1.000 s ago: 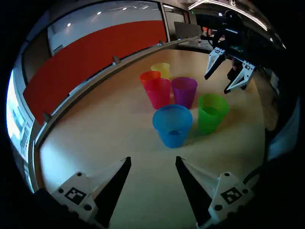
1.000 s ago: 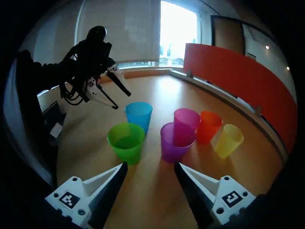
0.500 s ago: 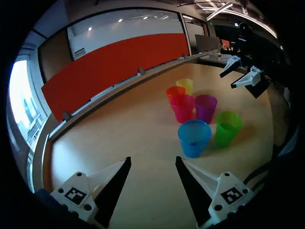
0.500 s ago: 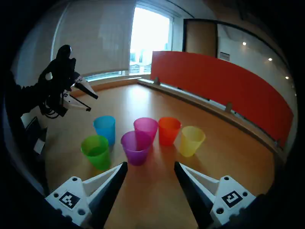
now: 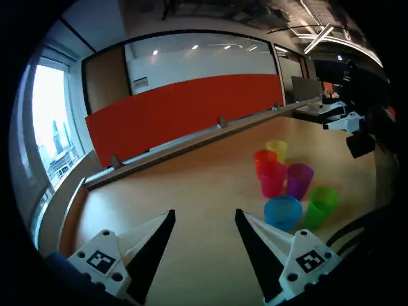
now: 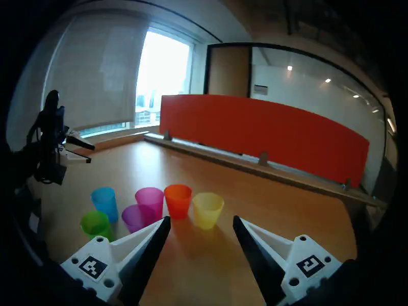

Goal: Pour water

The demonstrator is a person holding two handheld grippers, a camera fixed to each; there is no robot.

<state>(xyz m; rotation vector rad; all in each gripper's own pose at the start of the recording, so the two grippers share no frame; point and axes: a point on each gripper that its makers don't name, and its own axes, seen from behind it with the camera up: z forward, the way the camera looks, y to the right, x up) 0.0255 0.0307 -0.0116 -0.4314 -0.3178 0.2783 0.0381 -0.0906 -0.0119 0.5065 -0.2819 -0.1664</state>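
- Our wooden table (image 6: 296, 204) carries everything.
- Six plastic cups (image 6: 152, 200) stand upright on it in a tight cluster, from the green cup (image 6: 95, 224) across to the yellow cup (image 6: 207, 209).
- We judge them light, thin-walled, smooth and tapered, so they would flex. We would pinch gently at mid-wall. We cannot tell which holds water.
- Our left gripper (image 5: 204, 211) and right gripper (image 6: 200, 218) hover well apart from the cups, jaws spread, empty.

Nothing legible — the left gripper (image 5: 204, 211) and right gripper (image 6: 200, 218) carry only patterned square markers (image 5: 100, 260); the wall sign (image 6: 260, 90) is too blurred.
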